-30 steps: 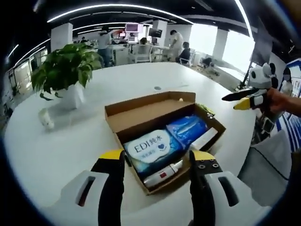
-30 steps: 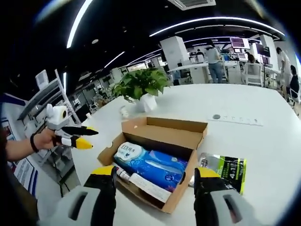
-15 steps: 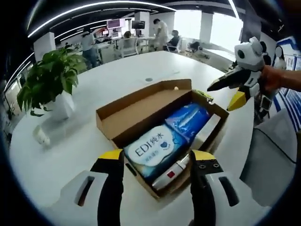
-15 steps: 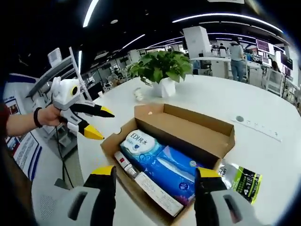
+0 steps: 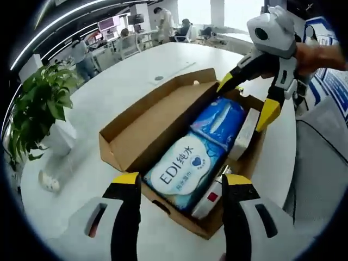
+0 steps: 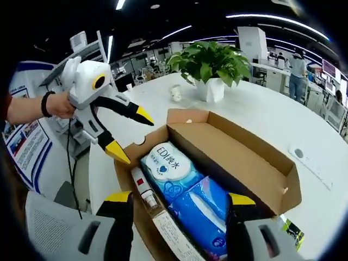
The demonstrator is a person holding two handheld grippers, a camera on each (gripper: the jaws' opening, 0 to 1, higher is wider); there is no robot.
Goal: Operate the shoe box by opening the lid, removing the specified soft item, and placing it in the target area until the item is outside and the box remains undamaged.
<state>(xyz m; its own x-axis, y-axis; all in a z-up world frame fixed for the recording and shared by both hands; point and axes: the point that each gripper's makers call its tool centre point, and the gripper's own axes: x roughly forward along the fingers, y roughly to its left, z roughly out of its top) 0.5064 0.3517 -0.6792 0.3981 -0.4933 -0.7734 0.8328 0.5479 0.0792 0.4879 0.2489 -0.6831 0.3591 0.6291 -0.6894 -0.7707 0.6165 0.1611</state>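
Shoe box (image 5: 163, 136) sits open on the white bench (image 5: 109, 92), its thin cardboard easily crushed. Nearest lies the wipes pack (image 5: 182, 171), soft, slick, best pinched across its width; beyond, a blue pack (image 5: 220, 122). Left gripper (image 5: 176, 187) and right gripper (image 6: 176, 204) hover, jaws spread.

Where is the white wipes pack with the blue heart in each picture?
Left gripper view: the white wipes pack is low in the middle, in the box's near end.
Right gripper view: it is just left of the middle.
Shared landmark: the potted plant.
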